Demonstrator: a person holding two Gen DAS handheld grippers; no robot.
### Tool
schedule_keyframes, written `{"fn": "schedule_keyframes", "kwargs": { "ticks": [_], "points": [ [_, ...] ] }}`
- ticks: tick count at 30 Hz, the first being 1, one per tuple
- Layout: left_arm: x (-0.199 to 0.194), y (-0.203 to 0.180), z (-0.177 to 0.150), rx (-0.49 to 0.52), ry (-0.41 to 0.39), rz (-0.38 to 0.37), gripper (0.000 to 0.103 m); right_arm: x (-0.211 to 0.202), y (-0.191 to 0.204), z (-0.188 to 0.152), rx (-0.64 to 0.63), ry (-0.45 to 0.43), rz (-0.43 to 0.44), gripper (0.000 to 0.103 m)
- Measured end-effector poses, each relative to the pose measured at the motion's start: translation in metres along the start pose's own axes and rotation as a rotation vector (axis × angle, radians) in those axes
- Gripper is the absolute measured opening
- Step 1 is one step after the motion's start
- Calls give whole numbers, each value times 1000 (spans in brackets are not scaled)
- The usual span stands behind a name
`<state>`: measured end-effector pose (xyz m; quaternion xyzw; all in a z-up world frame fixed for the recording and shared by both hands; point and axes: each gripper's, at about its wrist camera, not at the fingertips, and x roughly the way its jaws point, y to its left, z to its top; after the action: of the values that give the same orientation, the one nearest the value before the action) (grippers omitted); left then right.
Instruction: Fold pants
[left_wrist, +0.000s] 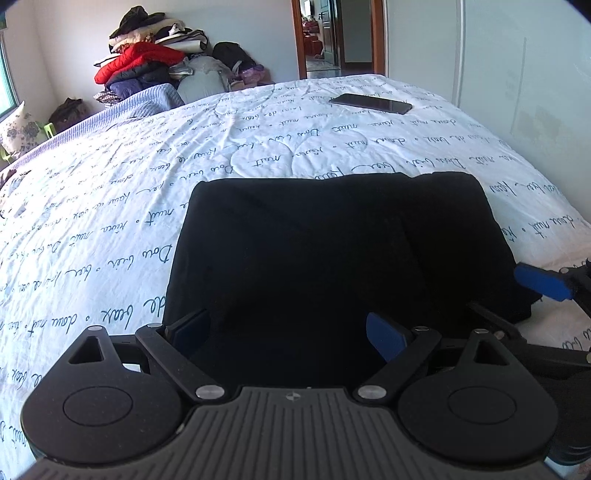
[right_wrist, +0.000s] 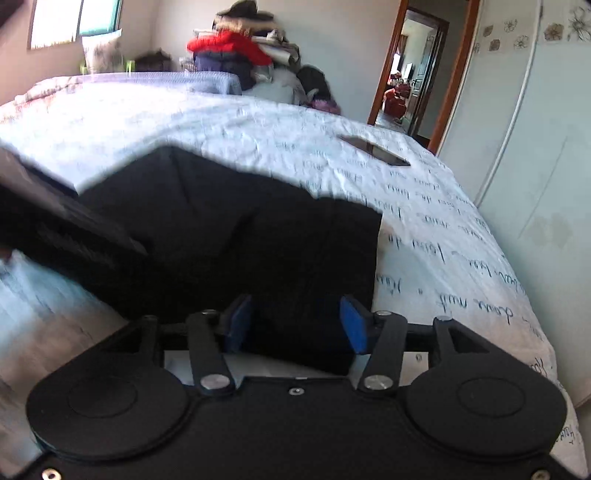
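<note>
The bed, under a white cover printed with dark handwriting, is filling the room, with a pile of clothes in the far corner and a phone lying near the far edge.

In the left wrist view, the pants are lying on the bed just in front of you, as a compact black rectangle with a rounded fold at the far side. Your left gripper is hanging over the near edge with its jaws wide and nothing between them. One blue pad of the right gripper is showing at the right side of the cloth.

In the right wrist view, which is blurred, the pants are looking the same: dark, thick, several layers, with soft creases. Your right gripper is standing over the near right corner, its jaws apart and, as far as I can tell, holding nothing. I think both grippers are placed at the near edge so that you can take it for one more fold, or because you are just releasing it; the folding seems nearly finished.
</note>
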<state>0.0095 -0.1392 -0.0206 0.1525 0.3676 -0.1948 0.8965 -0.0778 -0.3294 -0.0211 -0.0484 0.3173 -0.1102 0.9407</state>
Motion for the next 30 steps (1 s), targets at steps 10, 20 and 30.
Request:
{"fn": "schedule_keyframes", "kwargs": {
  "ticks": [10, 20, 30],
  "points": [
    [-31, 57, -17, -52, -14, 110, 94, -42, 33, 4, 60, -152, 163, 52],
    [-70, 138, -6, -80, -118, 410, 102, -22, 162, 11, -359, -199, 289, 51],
    [-45, 135, -16, -122, -60, 305, 101, 1, 210, 2, -656, -233, 151, 16]
  ]
}}
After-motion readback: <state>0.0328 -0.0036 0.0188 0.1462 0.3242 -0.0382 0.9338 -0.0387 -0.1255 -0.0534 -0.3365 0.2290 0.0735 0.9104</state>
